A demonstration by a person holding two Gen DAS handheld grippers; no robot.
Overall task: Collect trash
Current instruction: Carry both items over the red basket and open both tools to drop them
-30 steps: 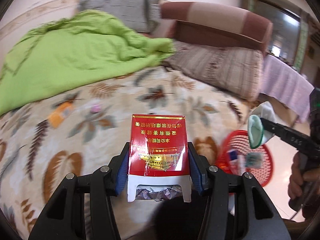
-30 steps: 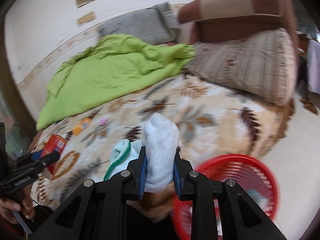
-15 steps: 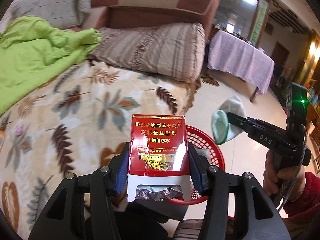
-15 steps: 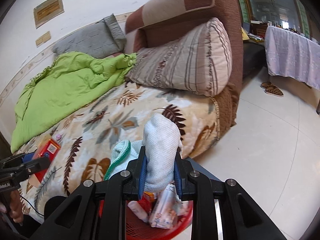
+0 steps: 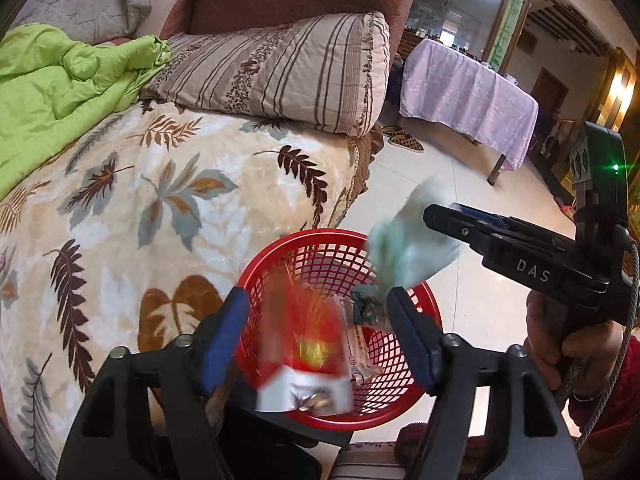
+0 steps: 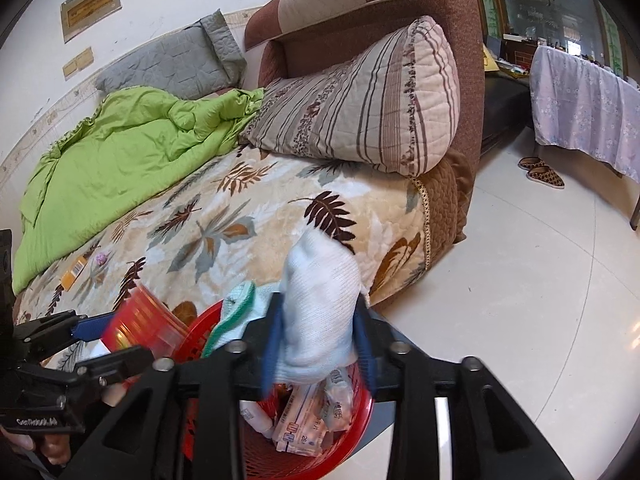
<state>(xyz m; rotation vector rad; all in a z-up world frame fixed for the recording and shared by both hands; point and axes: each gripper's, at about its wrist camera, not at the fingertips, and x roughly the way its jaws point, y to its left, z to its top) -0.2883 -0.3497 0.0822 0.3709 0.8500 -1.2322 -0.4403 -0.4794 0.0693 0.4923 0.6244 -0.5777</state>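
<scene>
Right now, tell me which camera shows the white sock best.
The right wrist view: the sock fills the centre, sharp, between the opening right claw above the red basket. The left wrist view shows it only as a pale blur beside that claw.

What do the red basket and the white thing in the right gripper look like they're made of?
Red basket: looks like glossy moulded plastic, going by its open lattice wall. White thing: soft knitted fabric, likely a cotton glove or sock, with a fine ribbed weave and limp folds.
</scene>
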